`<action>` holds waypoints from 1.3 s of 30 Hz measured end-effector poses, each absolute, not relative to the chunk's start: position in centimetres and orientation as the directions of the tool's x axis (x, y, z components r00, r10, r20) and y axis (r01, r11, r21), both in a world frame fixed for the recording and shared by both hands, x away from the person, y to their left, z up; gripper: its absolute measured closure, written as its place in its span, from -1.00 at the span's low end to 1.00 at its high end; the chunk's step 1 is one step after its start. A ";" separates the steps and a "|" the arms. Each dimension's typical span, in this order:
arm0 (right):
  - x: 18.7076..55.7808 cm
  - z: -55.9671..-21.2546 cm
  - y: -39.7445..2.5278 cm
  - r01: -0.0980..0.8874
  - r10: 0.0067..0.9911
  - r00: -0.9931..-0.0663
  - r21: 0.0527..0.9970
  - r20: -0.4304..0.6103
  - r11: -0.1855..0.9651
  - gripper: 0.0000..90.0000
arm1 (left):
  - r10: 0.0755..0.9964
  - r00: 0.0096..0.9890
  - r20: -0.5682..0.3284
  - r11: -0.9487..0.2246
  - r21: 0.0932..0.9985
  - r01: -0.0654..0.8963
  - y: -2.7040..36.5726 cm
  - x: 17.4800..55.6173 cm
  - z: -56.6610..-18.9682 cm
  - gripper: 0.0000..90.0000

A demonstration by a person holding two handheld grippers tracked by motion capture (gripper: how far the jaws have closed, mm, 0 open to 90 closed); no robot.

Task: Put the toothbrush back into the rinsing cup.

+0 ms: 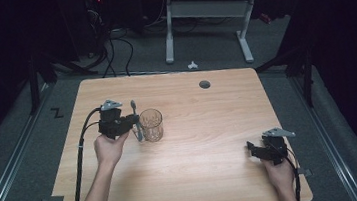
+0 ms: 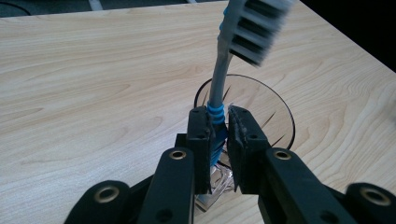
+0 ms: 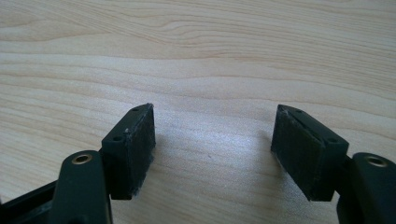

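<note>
Clearly clamped: left gripper (image 2: 218, 140) tight on grey toothbrush with blue ribbed grip (image 2: 219, 88), centre of left gripper view, bristles at top, just over clear faceted glass tumbler (image 1: 151, 125) left of centre on pale wooden table (image 1: 211, 142). Right gripper (image 3: 214, 140) spread, empty, lower right. Risks: handle knocking rim, tipping tumbler; brush slipping.

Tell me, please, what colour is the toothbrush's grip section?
Blue ribbed grip on the grey toothbrush; the left gripper view shows it best.
</note>
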State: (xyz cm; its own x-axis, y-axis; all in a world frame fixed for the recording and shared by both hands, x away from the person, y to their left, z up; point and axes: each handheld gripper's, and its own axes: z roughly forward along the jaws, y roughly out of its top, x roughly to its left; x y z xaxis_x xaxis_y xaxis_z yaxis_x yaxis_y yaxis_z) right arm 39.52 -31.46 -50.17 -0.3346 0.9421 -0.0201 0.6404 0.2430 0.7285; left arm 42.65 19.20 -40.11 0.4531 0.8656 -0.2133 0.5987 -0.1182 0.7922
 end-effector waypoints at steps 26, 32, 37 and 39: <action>39.5 -50.2 -31.5 0.641 0.942 -0.334 0.728 -0.019 0.242 -0.32 | 0.864 0.447 -0.232 -0.109 0.780 0.616 19.6 42.4 -41.1 0.75; 39.5 -50.2 -31.5 0.641 0.942 -0.334 0.728 -0.019 0.242 -0.32 | 0.863 0.445 -0.239 -0.103 0.779 0.619 19.7 42.3 -41.2 0.75; 39.5 -50.2 -31.5 0.641 0.942 -0.335 0.728 -0.020 0.243 -0.32 | 0.866 0.440 -0.237 -0.106 0.773 0.625 19.7 42.3 -41.1 0.69; 39.5 -50.2 -31.5 0.640 0.942 -0.335 0.729 -0.020 0.243 -0.32 | 0.867 0.438 -0.236 -0.107 0.772 0.626 19.7 42.3 -41.2 0.63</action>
